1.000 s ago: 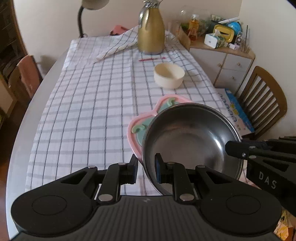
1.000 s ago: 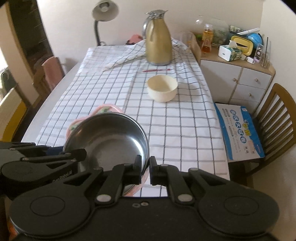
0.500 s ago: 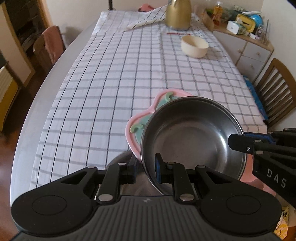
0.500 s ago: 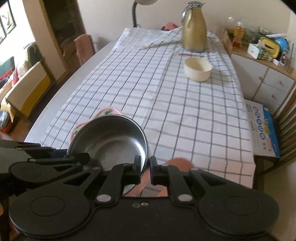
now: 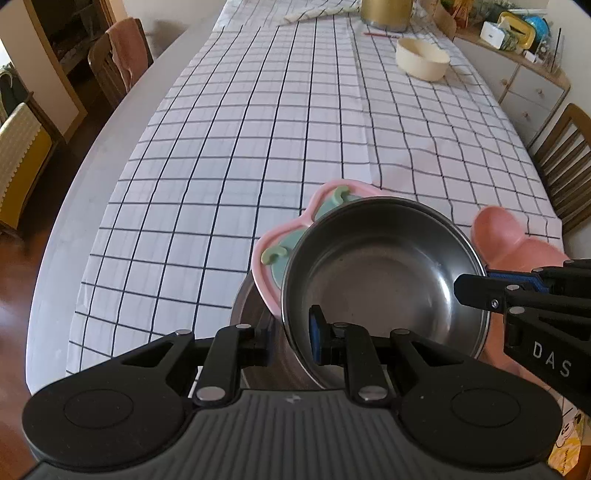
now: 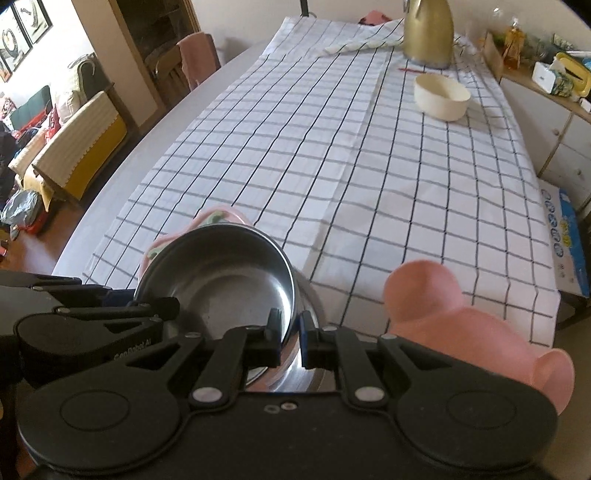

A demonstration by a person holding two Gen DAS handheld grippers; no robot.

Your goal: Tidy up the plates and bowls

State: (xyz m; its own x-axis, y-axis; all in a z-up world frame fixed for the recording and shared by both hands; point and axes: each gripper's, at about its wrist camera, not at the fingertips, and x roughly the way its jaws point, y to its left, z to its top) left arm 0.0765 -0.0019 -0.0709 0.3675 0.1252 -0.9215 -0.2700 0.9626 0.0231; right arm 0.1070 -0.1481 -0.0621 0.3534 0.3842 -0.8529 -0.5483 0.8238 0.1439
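Observation:
Both grippers hold one steel bowl (image 5: 380,277) by its rim, lifted above the near end of the table. My left gripper (image 5: 290,341) is shut on its near rim; my right gripper (image 6: 290,334) is shut on its right rim and shows in the left wrist view (image 5: 476,291). A pink plate with green shapes (image 5: 284,240) sits under the bowl, and another steel bowl (image 5: 255,314) lies below them. A pink dish (image 6: 454,328) lies at the near right. A cream bowl (image 5: 423,59) stands far off on the checked tablecloth (image 5: 258,129).
A gold thermos (image 6: 428,33) and a red pen (image 6: 408,69) are at the table's far end. Chairs stand at the left (image 5: 122,62) and right (image 5: 565,155). A cabinet (image 5: 528,85) with clutter is at the right, and a blue box (image 6: 567,240) lies on the floor.
Both grippers have lifted the steel bowl and drawn back toward the near table edge. The lower steel bowl and the pink dish have come into view.

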